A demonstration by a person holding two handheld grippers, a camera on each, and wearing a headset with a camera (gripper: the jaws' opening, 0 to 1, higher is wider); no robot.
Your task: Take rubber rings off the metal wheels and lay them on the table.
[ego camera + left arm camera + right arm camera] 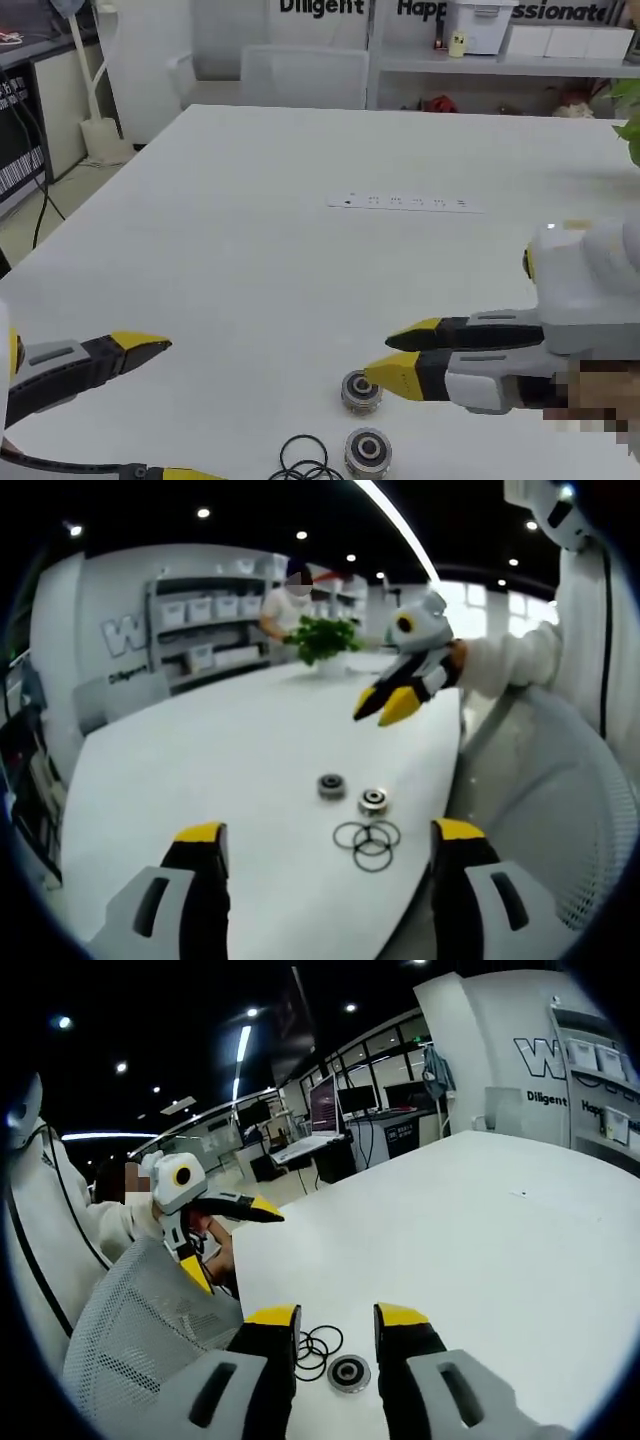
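Observation:
Two small metal wheels [361, 391] [368, 450] lie near the front edge of the white table [300, 250]. Beside them a few loose black rubber rings [305, 462] overlap on the tabletop. My right gripper [383, 357] hovers open just right of the farther wheel, with nothing between its yellow-tipped jaws. My left gripper [177, 410] stands wide open at the left, empty. The left gripper view has both wheels [331, 785] [373, 800] and the rings [368, 840] ahead of my left gripper [328, 832]. In the right gripper view, one wheel [348, 1372] and the rings [315, 1345] lie below my right gripper [337, 1314].
A flat strip with small markings [405, 202] lies mid-table. A chair [300, 75] and shelves stand behind the far edge. A green plant [325, 638] sits at the table's far end, a person standing near it. A mesh chair [140, 1330] is at the near edge.

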